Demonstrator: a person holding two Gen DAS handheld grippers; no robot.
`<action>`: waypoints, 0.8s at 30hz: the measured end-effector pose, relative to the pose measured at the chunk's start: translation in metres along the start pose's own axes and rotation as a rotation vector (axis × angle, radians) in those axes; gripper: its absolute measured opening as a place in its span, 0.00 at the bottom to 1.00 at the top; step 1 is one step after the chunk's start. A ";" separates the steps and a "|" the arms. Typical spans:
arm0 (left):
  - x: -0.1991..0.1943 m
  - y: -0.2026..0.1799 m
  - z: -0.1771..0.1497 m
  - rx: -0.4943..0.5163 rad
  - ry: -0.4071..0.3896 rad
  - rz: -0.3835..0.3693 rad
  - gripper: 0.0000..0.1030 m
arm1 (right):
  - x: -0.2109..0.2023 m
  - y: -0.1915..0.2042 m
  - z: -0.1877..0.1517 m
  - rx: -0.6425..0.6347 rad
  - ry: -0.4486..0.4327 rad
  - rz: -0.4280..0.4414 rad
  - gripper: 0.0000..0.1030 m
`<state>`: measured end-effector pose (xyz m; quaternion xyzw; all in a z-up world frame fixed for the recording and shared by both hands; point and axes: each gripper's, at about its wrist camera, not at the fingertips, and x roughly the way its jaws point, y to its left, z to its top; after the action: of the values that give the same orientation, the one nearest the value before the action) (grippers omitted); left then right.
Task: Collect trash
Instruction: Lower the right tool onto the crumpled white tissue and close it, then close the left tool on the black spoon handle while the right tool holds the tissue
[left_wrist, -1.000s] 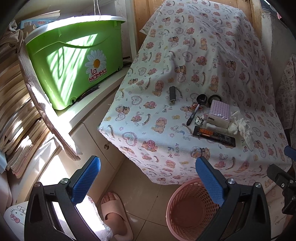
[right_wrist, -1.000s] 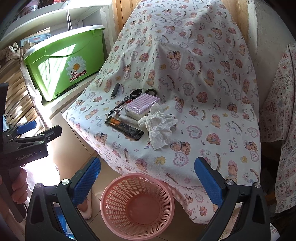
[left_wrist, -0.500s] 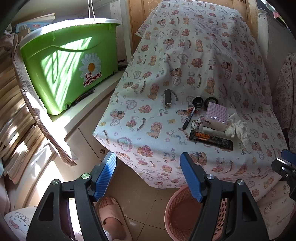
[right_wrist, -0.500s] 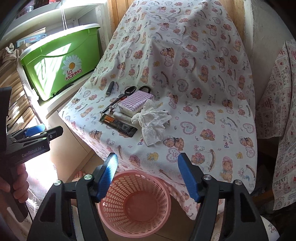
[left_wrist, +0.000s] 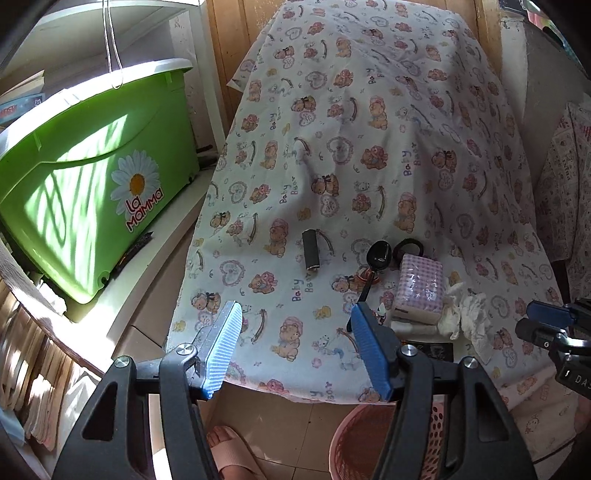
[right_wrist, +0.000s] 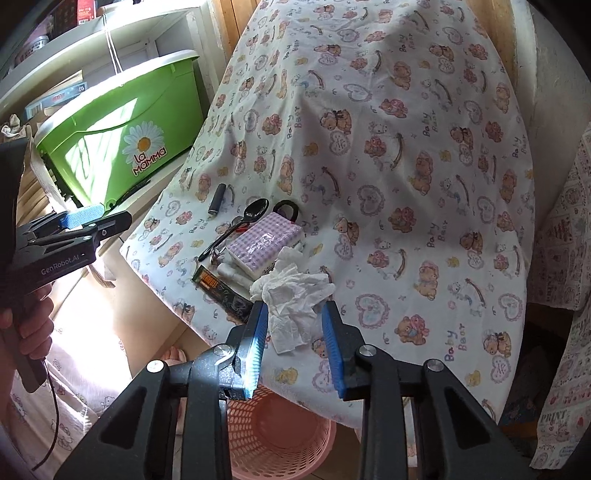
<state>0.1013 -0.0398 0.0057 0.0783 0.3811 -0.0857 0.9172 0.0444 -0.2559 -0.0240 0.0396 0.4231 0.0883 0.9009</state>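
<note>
Cotton cloth (right_wrist: 424, 155), printed with bears and hearts, drapes the surface and hangs over its near edge in soft folds. Crumpled white tissue (right_wrist: 295, 299), thin and creased, lies near that edge, just right of a flat dark snack wrapper (right_wrist: 221, 291) with an orange label. Behind them: a soft rectangular tissue pack (right_wrist: 264, 243) in lilac gingham film, a glossy black plastic spoon (right_wrist: 240, 225), a black ring-shaped hair tie (right_wrist: 286, 208), and a small dark cylinder (left_wrist: 311, 254) lying apart to the left.

Right gripper (right_wrist: 293, 343): blue ribbed fingers have just been closing, now narrow, with the tissue seen between them; pads not visibly pressing on it. Left gripper (left_wrist: 295, 343): fingers also just been closing, now at middling width with nothing between them, poised over bare cloth left of the clutter.

Pink perforated plastic basket (right_wrist: 273, 432), round, stands on the tiled floor directly below the surface's near edge. Cloth beyond the clutter is bare. Glossy green tub (left_wrist: 92, 184) with a daisy logo sits on a white shelf at left.
</note>
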 end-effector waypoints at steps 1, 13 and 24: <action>0.005 0.001 -0.001 -0.013 0.010 -0.005 0.59 | 0.008 -0.001 -0.001 0.000 0.007 -0.006 0.35; 0.045 0.005 -0.003 -0.064 0.050 0.021 0.74 | 0.059 0.013 -0.009 -0.067 0.082 -0.033 0.31; 0.070 -0.018 -0.001 0.049 0.132 -0.140 0.42 | 0.024 -0.015 -0.003 0.040 0.027 0.029 0.06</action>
<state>0.1456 -0.0640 -0.0467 0.0793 0.4429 -0.1537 0.8797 0.0589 -0.2656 -0.0458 0.0626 0.4362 0.0935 0.8928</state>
